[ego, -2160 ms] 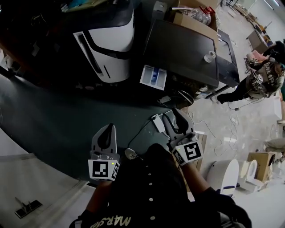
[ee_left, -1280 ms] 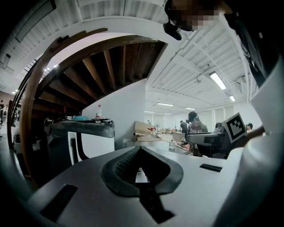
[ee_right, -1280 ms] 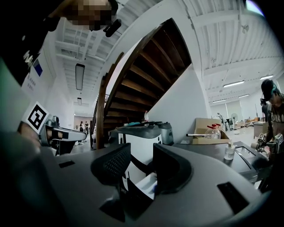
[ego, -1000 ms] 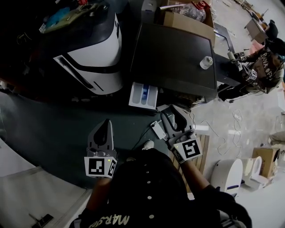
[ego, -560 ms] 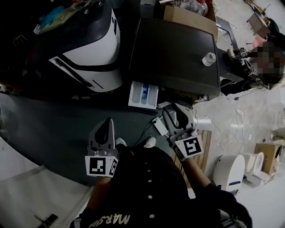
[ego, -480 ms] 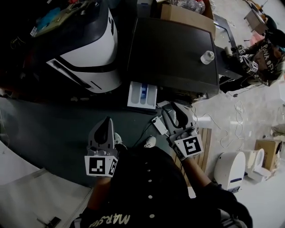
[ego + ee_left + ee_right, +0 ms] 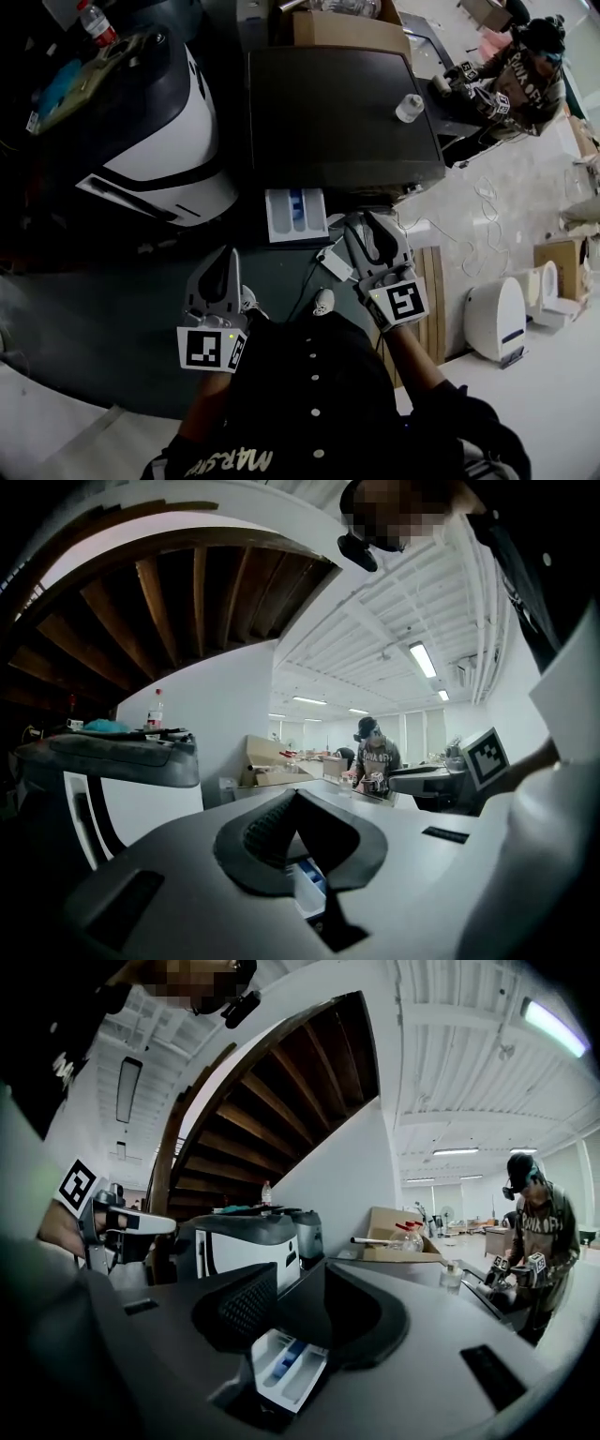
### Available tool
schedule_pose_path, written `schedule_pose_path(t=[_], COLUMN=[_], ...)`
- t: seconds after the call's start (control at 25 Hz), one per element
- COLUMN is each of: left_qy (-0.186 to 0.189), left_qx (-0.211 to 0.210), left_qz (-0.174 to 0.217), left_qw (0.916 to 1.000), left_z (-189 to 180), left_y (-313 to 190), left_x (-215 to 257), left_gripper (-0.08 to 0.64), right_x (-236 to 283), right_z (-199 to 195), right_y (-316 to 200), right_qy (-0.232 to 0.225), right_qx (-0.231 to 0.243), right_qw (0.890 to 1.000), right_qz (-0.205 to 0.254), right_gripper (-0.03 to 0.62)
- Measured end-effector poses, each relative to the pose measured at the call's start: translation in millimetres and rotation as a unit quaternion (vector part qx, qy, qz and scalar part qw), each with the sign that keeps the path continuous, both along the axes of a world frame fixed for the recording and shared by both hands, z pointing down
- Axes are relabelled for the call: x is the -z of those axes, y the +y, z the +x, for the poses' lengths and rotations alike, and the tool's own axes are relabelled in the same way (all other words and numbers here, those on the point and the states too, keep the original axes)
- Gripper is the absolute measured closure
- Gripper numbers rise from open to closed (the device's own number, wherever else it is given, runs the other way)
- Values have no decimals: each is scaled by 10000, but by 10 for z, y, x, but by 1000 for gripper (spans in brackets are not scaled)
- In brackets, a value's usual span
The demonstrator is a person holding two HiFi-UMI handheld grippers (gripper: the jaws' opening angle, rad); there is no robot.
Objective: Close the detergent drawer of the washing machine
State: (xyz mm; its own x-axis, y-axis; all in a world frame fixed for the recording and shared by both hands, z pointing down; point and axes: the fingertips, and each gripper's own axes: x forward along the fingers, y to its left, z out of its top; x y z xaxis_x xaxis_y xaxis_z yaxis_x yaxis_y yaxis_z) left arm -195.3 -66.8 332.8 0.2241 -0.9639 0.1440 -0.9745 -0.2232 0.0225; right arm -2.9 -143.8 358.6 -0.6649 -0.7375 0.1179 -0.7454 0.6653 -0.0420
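Claw on my right hand, the right claw (image 7: pixel 300 1271), is open; its 2 jaws stand well apart and nothing sits between the pads. Through that gap I see the detergent drawer (image 7: pixel 286 1365), ahead of the tips and lower, untouched. From the head view the right claw lies just beside the drawer's outer right corner, and I cannot tell how far above it I am. My left claw (image 7: pixel 292 795) is closed on nothing, its 2 tips meeting in a point; it hangs lower and to the left in the head view, apart from the drawer and aimed toward it.

The drawer is pulled out of the front of the washing machine (image 7: pixel 328 112), near the machine's front left corner; it is white, with open compartments and 1 blue part in the middle. The machine's top is dark and flat. A small clear bottle (image 7: pixel 408 107) stands near the right edge of that top; a cardboard box (image 7: pixel 342 30) sits along its back edge.

Left of the machine, just beside it, stands a white-and-black appliance (image 7: pixel 155 150), with 1 red-capped bottle (image 7: pixel 95 21) upright near its back edge.

On the floor (image 7: pixel 112 319), a white adapter (image 7: pixel 333 263) with a cable lies below the drawer's outer end, just beside my right claw; wooden slats (image 7: pixel 433 291) lie to the right of that claw.

Beyond the machine's back right corner another person (image 7: pixel 520 70) stands at a dark table.
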Motion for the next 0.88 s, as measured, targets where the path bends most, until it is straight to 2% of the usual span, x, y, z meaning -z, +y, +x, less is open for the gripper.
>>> schedule_pose_path(t=[0.2,0.52,0.76,0.88], left_qy=[58,98,92,96], left_qx=[-344,-670,-888,-1014], left_qz=[-39,-242,-354,-431], left_qw=[9994,9974,9954,9939], left_z=[-116,-162,-126,-88], left_y=[-118,-236,-269,-256], left_x=[-23,-179,-287,-356], left_gripper=[558,558,558,558], right_x=[-107,-585,-1113,-1302], right_z=[-116,-259,-320,-345], right_y=[7,42,130,208], right_qy=[121,338,432,617], right_qx=[-292,-555,-678,-684], right_qw=[9995,9971,9921,9895], right_qz=[-90,-401,-961,-1111], right_gripper=[430,430,430,430])
